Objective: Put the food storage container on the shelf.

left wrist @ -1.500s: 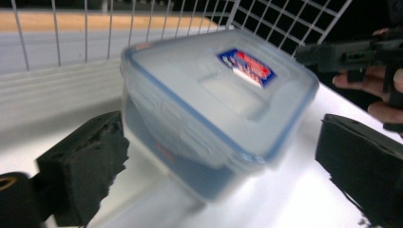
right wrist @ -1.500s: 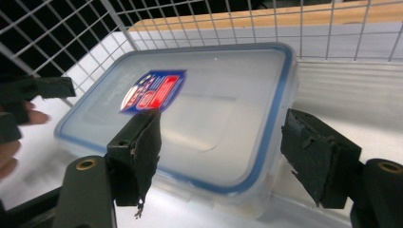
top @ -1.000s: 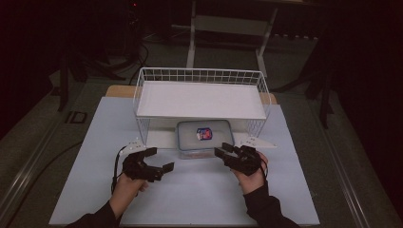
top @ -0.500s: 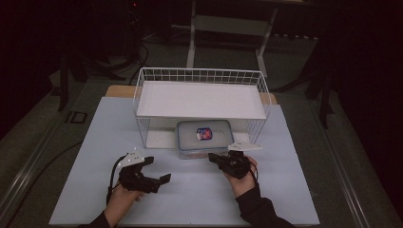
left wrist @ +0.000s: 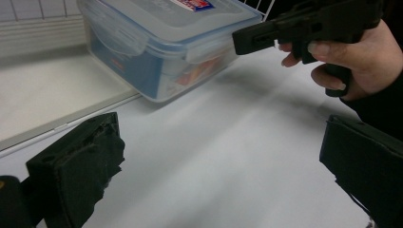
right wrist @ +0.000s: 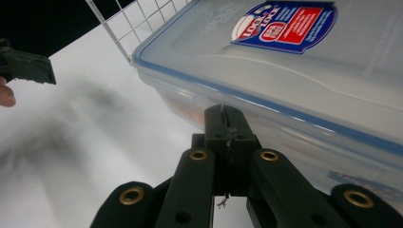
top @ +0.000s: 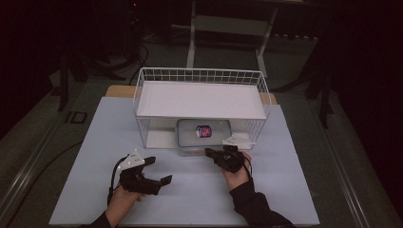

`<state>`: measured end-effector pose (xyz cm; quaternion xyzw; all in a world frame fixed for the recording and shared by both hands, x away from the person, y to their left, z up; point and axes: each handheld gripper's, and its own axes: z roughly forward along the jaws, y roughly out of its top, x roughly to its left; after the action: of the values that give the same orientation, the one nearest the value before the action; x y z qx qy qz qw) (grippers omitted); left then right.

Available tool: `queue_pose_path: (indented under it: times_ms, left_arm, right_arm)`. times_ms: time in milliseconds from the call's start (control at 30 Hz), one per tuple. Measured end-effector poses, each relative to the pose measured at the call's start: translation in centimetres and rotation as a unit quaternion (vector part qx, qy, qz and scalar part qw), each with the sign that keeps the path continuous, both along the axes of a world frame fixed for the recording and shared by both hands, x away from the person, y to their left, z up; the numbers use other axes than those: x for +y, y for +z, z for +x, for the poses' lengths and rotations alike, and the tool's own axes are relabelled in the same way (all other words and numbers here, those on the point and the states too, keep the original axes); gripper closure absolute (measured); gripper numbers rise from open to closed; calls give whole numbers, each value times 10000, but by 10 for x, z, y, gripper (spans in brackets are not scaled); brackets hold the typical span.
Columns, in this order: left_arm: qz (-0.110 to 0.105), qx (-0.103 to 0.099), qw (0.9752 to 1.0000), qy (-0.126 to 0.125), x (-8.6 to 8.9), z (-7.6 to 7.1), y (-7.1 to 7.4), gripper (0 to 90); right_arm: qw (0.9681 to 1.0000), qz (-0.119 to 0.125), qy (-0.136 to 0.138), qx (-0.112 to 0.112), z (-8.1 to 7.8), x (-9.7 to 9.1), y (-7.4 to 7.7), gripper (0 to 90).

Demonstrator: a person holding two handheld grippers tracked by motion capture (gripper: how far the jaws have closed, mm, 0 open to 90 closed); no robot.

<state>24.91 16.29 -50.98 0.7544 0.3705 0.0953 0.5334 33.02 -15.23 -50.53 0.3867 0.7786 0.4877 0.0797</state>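
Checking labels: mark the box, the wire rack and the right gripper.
box [top: 203, 137]: high view, on its clear lid beside the sticker.
wire rack [top: 199, 75]: high view, on the back rim of the white mesh.
right gripper [right wrist: 227, 124]: right gripper view, at the shut jaw tips by the box's side.

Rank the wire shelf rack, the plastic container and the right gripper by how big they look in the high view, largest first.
1. Wire shelf rack, easily the largest.
2. Plastic container, partly hidden under the rack's shelf.
3. Right gripper, smallest; it sits nearer the camera than the container, so the gap may be greater than it looks.
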Motion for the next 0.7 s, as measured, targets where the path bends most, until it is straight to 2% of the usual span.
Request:
queue_pose_path:
  times_ms: [167, 400, 567, 700]
  left_arm:
    - [17, -24, 10000, 1, 0, 0, 0, 5]
    - [76, -50, 10000, -6, 0, 1, -1, 5]
    - [41, -52, 10000, 0, 2, 2, -1, 5]
    - [56, -61, 10000, 19, 4, 2, -2, 5]
  right_arm:
    - [9999, -12, -116, -36, 9, 5, 0, 900]
    - [9995, -173, -200, -178, 20, 14, 2, 900]
    - [9993, -78, -330, -170, 31, 14, 1, 900]
    - [9991, -93, -377, -178, 37, 17, 1, 900]
